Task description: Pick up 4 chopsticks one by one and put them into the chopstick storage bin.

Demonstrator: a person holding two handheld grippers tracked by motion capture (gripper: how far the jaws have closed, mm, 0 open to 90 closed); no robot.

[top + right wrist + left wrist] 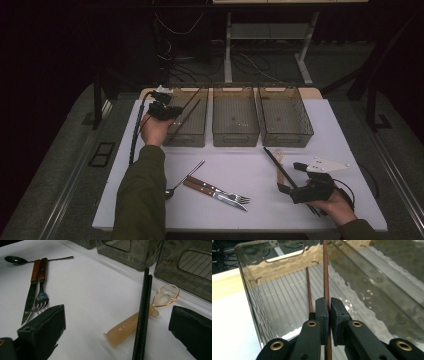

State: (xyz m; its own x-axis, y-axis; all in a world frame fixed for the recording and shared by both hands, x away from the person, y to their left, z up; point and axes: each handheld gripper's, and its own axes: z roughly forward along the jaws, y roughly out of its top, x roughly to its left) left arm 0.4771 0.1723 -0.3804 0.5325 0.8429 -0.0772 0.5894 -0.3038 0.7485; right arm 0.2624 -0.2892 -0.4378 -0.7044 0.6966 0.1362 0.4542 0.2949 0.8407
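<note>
Left gripper view shows your left gripper (329, 312) pinched tight on a brown chopstick (326, 277), over the left bin (249, 290). You seem to be dropping it in. Next, open up beside the other chopstick (309, 290).

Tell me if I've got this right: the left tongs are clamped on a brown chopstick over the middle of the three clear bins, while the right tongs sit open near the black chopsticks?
Not quite: the left tongs hold the brown chopstick over the leftmost bin, not the middle one, as the high view shows. The rest stands: they are clamped on it, and the right tongs sit open around the black chopsticks.
</note>
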